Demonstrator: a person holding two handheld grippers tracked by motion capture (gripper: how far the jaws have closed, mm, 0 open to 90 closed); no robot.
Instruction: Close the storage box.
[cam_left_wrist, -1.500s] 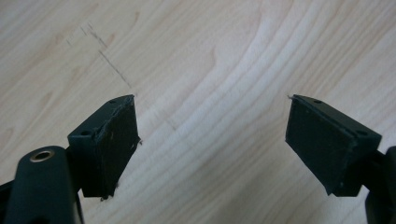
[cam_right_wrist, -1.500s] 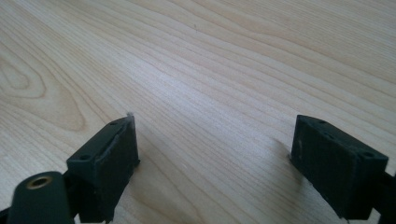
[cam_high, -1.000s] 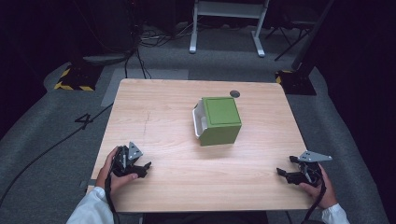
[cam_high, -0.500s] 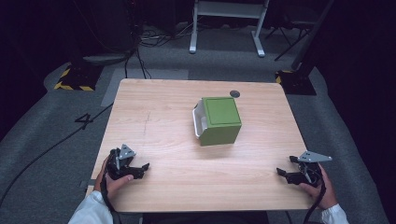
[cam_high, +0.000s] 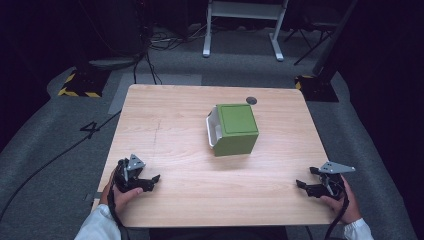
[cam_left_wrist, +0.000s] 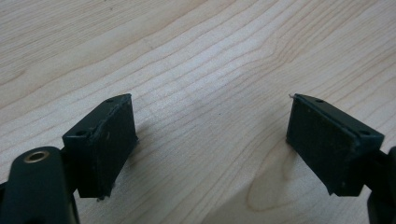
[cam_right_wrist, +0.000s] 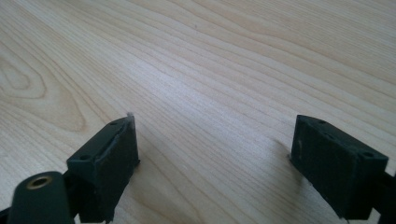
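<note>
A: Where's the box?

B: The green box (cam_high: 235, 129) sits a little toward one o'clock of the middle of the wooden table (cam_high: 175, 130), lying on its side with its white open face turned to nine o'clock. A small dark disc (cam_high: 251, 100) lies on the table just past it, toward twelve.

A: And the left tool?

B: The left tool (cam_high: 150, 181) is at seven o'clock near the table's front edge, held in the person's left hand (cam_high: 124, 192). Its jaws are spread wide, with bare wood grain between them in the left gripper view.

A: The right one?

B: The right tool (cam_high: 303, 186) is at five o'clock near the front right corner, in the right hand (cam_high: 342, 197). Its jaws are spread too, low over the wood and gripping nothing. Both tools are well apart from the box.
</note>
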